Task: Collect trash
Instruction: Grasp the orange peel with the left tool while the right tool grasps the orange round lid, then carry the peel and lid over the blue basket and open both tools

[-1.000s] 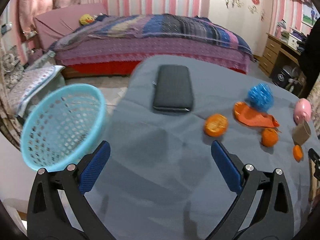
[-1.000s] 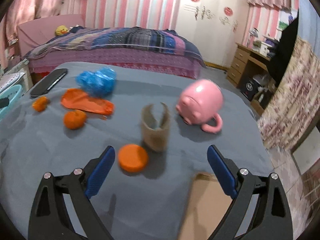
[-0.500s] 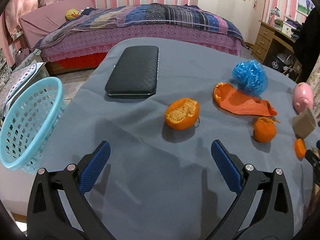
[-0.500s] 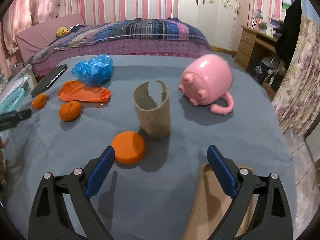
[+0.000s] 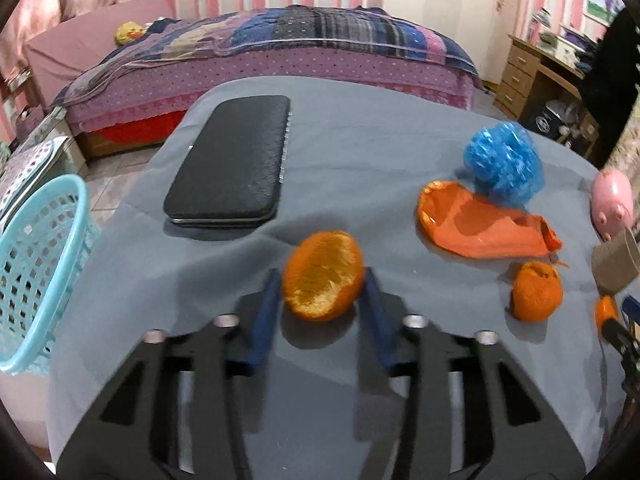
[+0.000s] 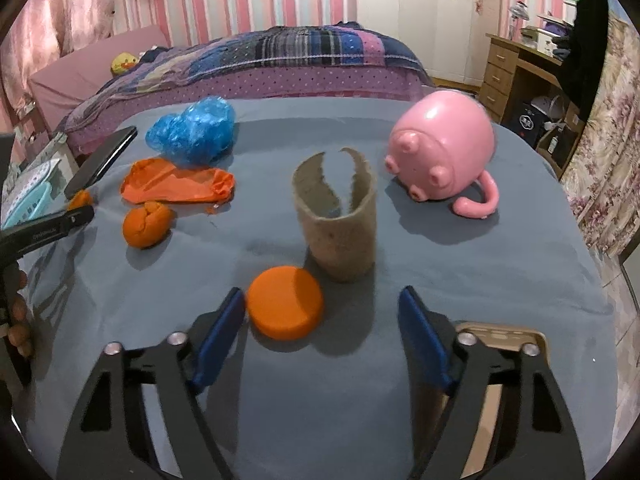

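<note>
On the grey cloth-covered table (image 5: pixel 340 152), a torn orange peel (image 5: pixel 324 276) sits between the blue pads of my left gripper (image 5: pixel 322 276). The jaws are closing and both pads touch its sides. My right gripper (image 6: pixel 320 292) is closing too, but its pads stand well apart. A flat orange cap (image 6: pixel 284 308) lies between them, close to the left pad, and nothing presses on it. Just beyond stands a torn cardboard tube (image 6: pixel 338 224). More trash lies in the middle: a round orange peel (image 5: pixel 536 296), an orange limp balloon (image 5: pixel 480 224) and a crumpled blue plastic bag (image 5: pixel 504 164).
A cyan mesh basket (image 5: pixel 36 264) hangs off the table's left edge. A black case (image 5: pixel 232 168) lies at the far left, a pink pig mug (image 6: pixel 444 152) on its side at the right. A tan flat object (image 6: pixel 500 336) lies under my right finger. A bed stands behind.
The left gripper moved forward and down over the torn peel and its jaws narrowed onto it. The right gripper sank slightly toward the orange cap and its jaws narrowed.
</note>
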`<action>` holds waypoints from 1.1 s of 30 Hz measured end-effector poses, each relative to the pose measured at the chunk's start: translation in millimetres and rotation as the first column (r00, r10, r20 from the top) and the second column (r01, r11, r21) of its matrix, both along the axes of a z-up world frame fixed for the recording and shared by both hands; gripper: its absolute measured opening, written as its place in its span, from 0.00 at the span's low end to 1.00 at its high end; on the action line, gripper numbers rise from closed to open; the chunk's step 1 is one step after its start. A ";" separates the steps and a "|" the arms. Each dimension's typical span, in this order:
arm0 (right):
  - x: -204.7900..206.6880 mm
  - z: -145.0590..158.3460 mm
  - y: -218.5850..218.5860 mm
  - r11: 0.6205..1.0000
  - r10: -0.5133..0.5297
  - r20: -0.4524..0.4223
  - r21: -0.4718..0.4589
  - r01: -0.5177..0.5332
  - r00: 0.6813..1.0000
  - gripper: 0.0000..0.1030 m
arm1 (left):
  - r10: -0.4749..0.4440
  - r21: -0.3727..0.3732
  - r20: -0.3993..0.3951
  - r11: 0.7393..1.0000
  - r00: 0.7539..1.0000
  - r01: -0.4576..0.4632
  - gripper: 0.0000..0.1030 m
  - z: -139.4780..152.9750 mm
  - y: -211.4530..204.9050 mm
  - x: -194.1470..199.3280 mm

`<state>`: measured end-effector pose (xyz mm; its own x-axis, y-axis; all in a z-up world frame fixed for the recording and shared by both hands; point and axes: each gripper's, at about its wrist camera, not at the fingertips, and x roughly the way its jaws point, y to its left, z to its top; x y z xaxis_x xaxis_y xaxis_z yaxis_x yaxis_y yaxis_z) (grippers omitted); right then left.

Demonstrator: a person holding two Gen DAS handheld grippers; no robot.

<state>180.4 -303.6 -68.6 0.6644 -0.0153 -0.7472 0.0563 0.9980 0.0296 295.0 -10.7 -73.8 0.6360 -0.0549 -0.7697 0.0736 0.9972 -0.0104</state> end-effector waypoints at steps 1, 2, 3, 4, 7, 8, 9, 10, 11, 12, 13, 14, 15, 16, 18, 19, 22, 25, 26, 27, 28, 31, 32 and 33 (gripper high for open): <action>0.7 -0.9 1.5 1.000 0.006 -0.005 -0.005 -0.006 1.000 0.65 | -0.005 0.002 0.002 1.000 1.000 0.005 0.31 0.4 0.1 -1.4; 2.1 -2.2 4.6 1.000 0.014 -0.011 -0.015 -0.014 1.000 0.61 | -0.009 -0.003 0.002 1.000 1.000 0.009 0.29 1.3 1.1 -2.9; 2.7 -2.6 7.5 0.999 0.021 -0.012 -0.026 -0.022 1.000 0.56 | -0.009 -0.013 -0.003 1.000 1.000 0.009 0.28 2.1 3.8 -4.5; 2.7 -2.8 9.5 0.999 0.029 -0.012 -0.032 -0.030 0.999 0.53 | -0.007 -0.017 -0.006 1.000 1.000 0.007 0.28 3.2 5.7 -5.9; 1.4 -1.7 15.5 0.997 0.061 -0.008 -0.040 -0.061 0.998 0.39 | 0.007 0.003 -0.003 1.000 1.000 -0.007 0.27 9.1 11.0 -11.8; 0.1 -0.4 18.5 0.997 0.062 -0.003 -0.054 -0.062 0.998 0.39 | 0.014 0.009 0.002 1.000 1.000 -0.014 0.27 13.1 14.8 -14.6; -0.9 0.0 19.8 0.996 0.063 0.001 -0.059 -0.062 0.998 0.39 | 0.020 0.010 0.006 1.000 1.000 -0.021 0.27 16.2 18.1 -17.0; -1.9 0.9 21.4 0.996 0.063 0.005 -0.062 -0.063 0.998 0.39 | 0.029 0.009 0.011 1.000 1.000 -0.029 0.27 19.6 22.0 -19.2; -4.0 3.2 22.9 0.996 0.062 0.016 -0.062 -0.061 0.998 0.39 | 0.038 0.006 0.019 0.999 0.999 -0.038 0.27 23.6 26.5 -21.4; -5.3 4.7 23.3 0.996 0.061 0.022 -0.062 -0.059 0.998 0.39 | 0.049 0.007 0.032 0.999 0.998 -0.049 0.27 29.7 32.2 -25.0; -6.8 6.6 23.3 0.997 0.058 0.031 -0.061 -0.057 0.998 0.39 | 0.057 0.009 0.042 0.998 0.998 -0.057 0.27 34.0 36.2 -27.2; -8.4 9.5 24.3 0.997 0.055 0.043 -0.064 -0.052 0.998 0.39 | 0.066 0.015 0.051 0.998 0.997 -0.067 0.27 38.4 40.0 -29.3; -9.8 13.4 26.0 0.997 0.052 0.057 -0.068 -0.048 0.997 0.39 | 0.077 0.022 0.065 0.997 0.995 -0.079 0.27 44.8 45.2 -32.5; -10.6 17.3 28.0 0.996 0.051 0.067 -0.072 -0.046 0.996 0.39 | 0.083 0.025 0.077 0.996 0.994 -0.086 0.27 49.2 49.3 -34.7; -9.9 24.4 29.9 0.997 0.053 0.084 -0.066 -0.047 0.995 0.39 | 0.099 0.030 0.106 0.994 0.989 -0.103 0.27 59.8 59.3 -40.1; -8.8 29.5 32.1 0.997 0.057 0.096 -0.061 -0.051 0.994 0.36 | 0.105 0.030 0.119 0.994 0.987 -0.109 0.27 64.2 63.5 -42.2; -6.8 40.1 42.7 0.996 0.074 0.121 -0.053 -0.068 0.990 0.23 | 0.123 0.026 0.161 0.991 0.979 -0.129 0.27 77.9 76.7 -49.4; 1.1 47.9 59.0 0.994 0.092 0.121 -0.074 -0.083 0.988 0.23 | 0.141 0.024 0.178 0.989 0.974 -0.147 0.27 85.1 89.8 -53.9; 1.1 47.8 61.5 0.994 0.088 0.118 -0.077 -0.079 0.989 0.23 | 0.145 0.027 0.179 0.988 0.973 -0.152 0.27 85.4 94.1 -54.4; 0.6 46.2 63.4 0.994 0.085 0.115 -0.075 -0.076 0.990 0.23 | 0.150 0.031 0.178 0.987 0.972 -0.158 0.27 84.6 99.2 -55.1; -0.1 44.7 63.2 0.995 0.080 0.110 -0.071 -0.073 0.991 0.23 | 0.153 0.037 0.176 0.986 0.972 -0.162 0.27 83.0 103.0 -56.1; -7.3 32.1 55.3 0.997 0.041 0.074 -0.070 -0.036 0.996 0.24 | 0.165 0.053 0.169 0.983 0.972 -0.176 0.27 78.4 113.8 -57.1; -9.5 29.0 52.3 0.997 0.035 0.064 -0.068 -0.030 0.997 0.26 | 0.171 0.047 0.162 0.982 0.972 -0.180 0.27 76.6 118.4 -57.0; -12.3 23.8 46.8 0.998 0.019 0.048 -0.064 -0.016 0.999 0.39 | 0.175 0.042 0.156 0.982 0.972 -0.184 0.27 75.6 120.3 -56.9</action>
